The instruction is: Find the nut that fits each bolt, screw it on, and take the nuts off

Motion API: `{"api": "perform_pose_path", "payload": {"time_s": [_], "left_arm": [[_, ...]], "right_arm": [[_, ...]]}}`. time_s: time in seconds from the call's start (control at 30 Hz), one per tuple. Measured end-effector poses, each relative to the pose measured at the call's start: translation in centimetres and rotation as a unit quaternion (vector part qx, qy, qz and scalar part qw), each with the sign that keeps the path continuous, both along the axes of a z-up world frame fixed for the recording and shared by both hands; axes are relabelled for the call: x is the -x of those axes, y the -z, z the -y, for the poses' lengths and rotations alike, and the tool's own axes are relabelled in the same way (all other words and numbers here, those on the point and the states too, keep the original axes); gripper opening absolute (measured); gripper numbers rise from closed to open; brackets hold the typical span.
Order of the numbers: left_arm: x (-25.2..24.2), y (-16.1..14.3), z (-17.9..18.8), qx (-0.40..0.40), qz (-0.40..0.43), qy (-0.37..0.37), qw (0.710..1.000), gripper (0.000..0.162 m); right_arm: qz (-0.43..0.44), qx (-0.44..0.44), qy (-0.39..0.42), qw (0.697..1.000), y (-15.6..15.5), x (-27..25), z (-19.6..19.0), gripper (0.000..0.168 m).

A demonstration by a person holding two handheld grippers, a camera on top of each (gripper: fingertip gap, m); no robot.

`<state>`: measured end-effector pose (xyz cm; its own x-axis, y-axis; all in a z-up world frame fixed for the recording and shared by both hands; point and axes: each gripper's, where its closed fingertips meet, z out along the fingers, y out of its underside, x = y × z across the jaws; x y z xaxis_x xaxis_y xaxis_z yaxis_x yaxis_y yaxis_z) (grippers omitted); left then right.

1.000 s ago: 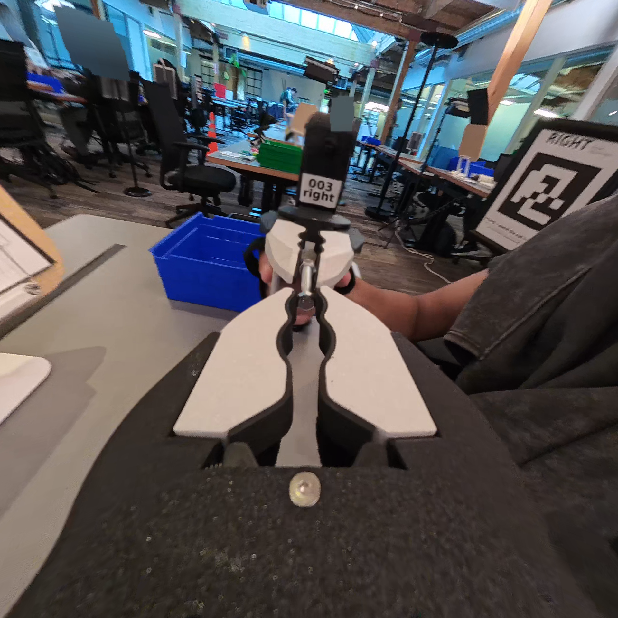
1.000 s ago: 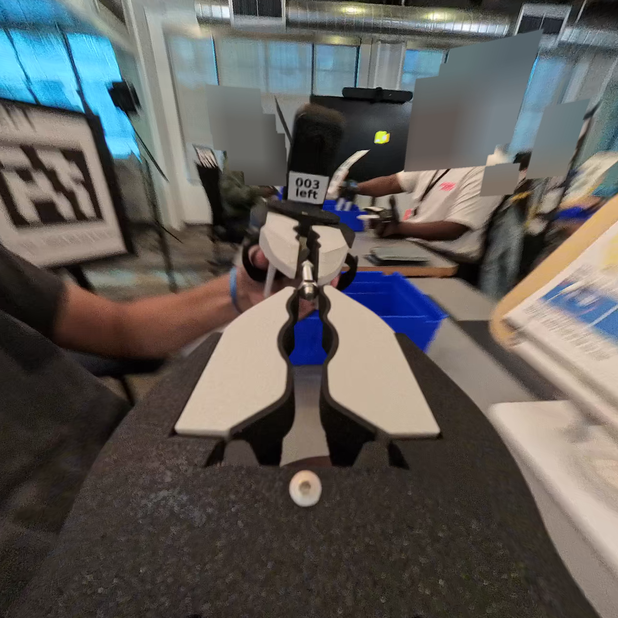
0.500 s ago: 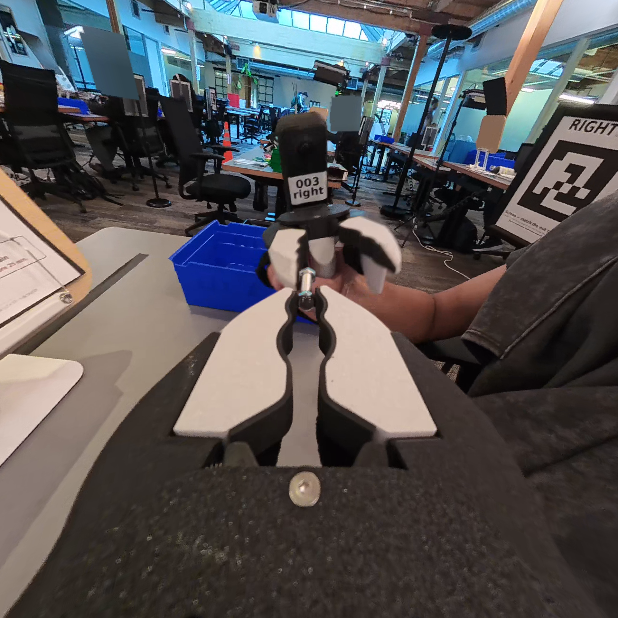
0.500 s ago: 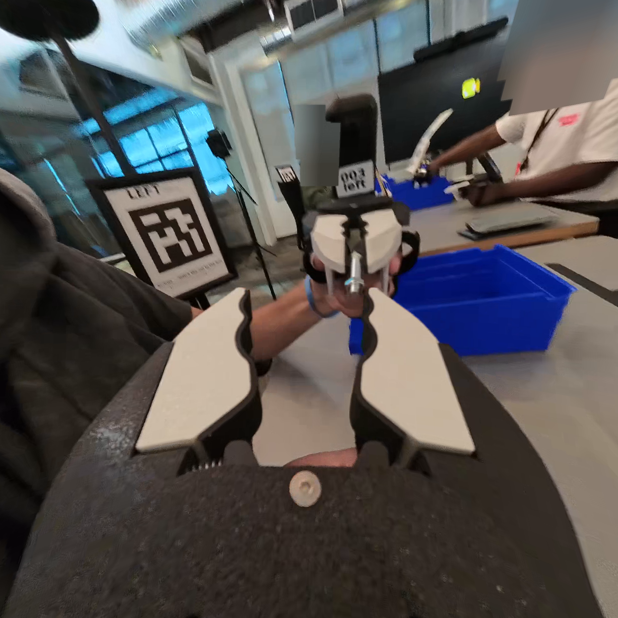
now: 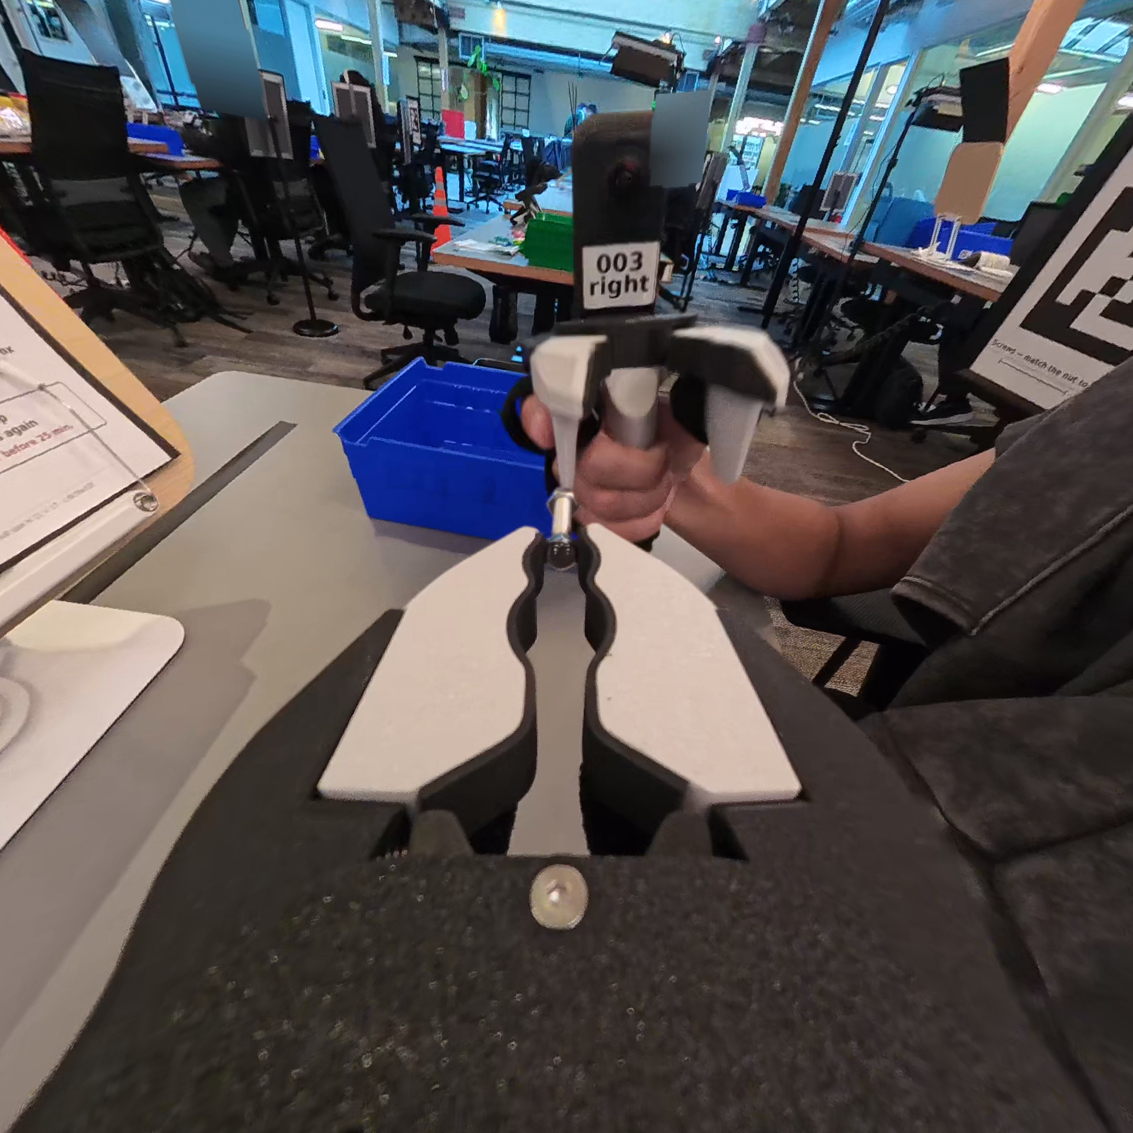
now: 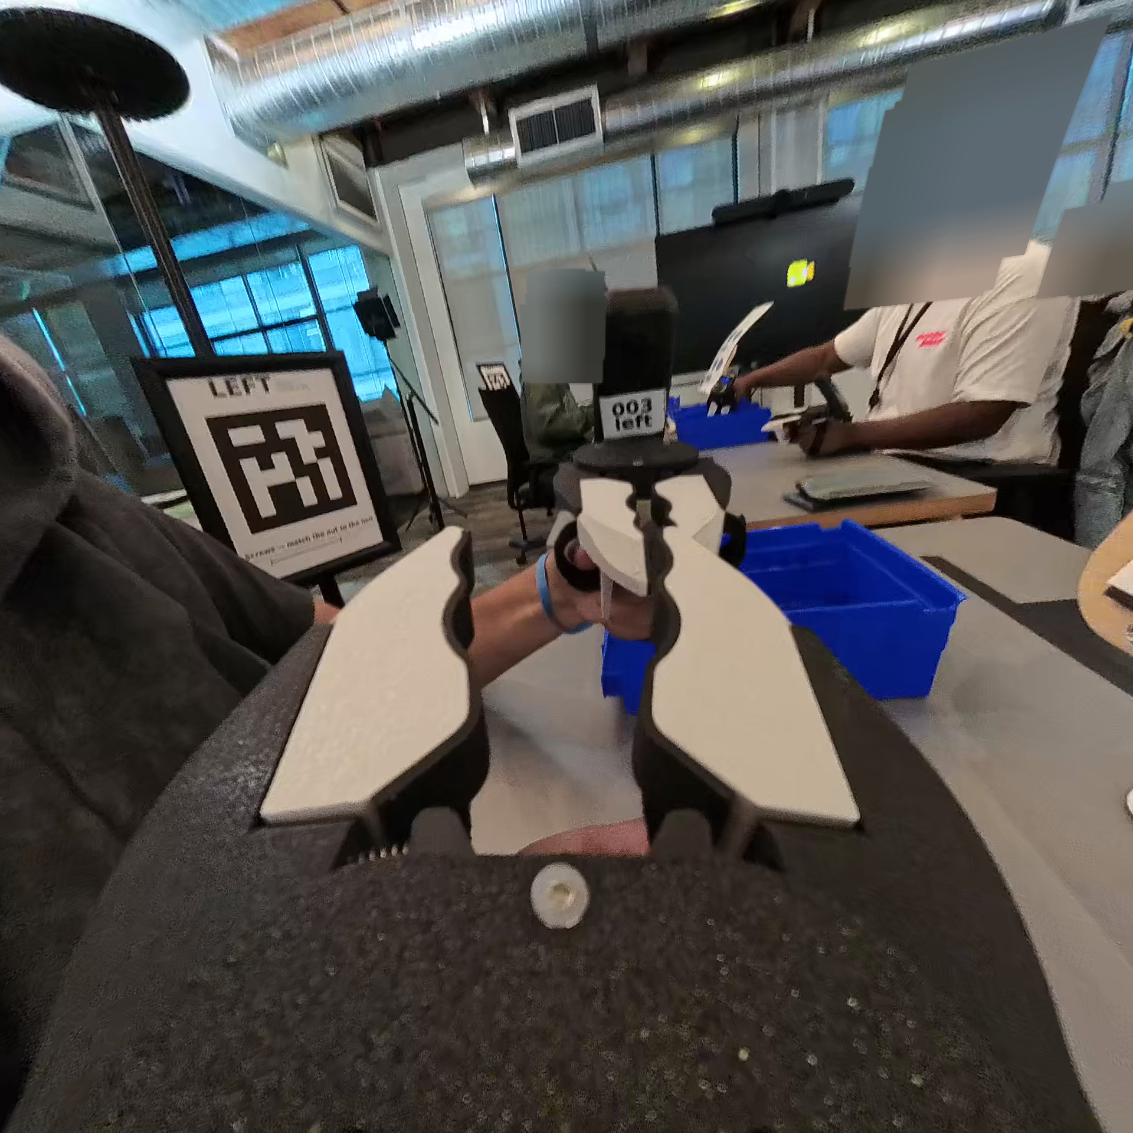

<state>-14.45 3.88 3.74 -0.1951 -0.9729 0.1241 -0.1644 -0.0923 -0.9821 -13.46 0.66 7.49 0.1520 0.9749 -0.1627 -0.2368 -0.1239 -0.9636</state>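
My left gripper (image 5: 561,542) is shut on the head of a silver bolt (image 5: 559,515), held in the air above the grey table (image 5: 245,582). The shank points away from me, with what looks like a nut on it. My right gripper (image 5: 647,478) faces it, open and empty, and one of its fingers (image 5: 564,429) touches the shank's tip. In the right wrist view my right gripper (image 6: 561,539) is wide open. The left gripper (image 6: 640,518) sits just beyond it, with the bolt mostly hidden behind my right finger (image 6: 729,662).
A blue bin (image 5: 429,447) stands on the table just behind the grippers and also shows in the right wrist view (image 6: 858,613). A board with papers (image 5: 61,417) and a white pad (image 5: 80,662) are at the left. The holder's dark-sleeved body (image 5: 1011,674) fills the right. There is about 5 cm between the tips of the two grippers.
My right gripper was shut on the bolt's far end a second ago. It has opened, let go and shifted sideways. My left gripper still holds the bolt.
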Motion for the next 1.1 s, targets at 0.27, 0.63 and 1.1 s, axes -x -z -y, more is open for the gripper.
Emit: {"api": "perform_pose_path", "payload": {"time_s": [0.27, 0.63, 1.1], "left_arm": [[0.2, -0.8, 0.2, 0.000, 0.017, 0.003, 1.000, 0.010], [0.3, -0.9, 0.0, 0.008, 0.022, 0.006, 1.000, 0.010], [0.4, -0.6, -0.2, 0.002, 0.015, 0.005, 1.000, 0.010]], "right_arm": [[0.087, 0.028, 0.010, 0.996, 3.8, 1.6, -1.1, 0.057], [0.108, 0.038, 0.023, 0.993, 4.9, 1.5, -1.7, 0.058], [0.085, 0.010, 0.026, 0.996, 3.5, 1.4, -1.2, 0.059]]}}
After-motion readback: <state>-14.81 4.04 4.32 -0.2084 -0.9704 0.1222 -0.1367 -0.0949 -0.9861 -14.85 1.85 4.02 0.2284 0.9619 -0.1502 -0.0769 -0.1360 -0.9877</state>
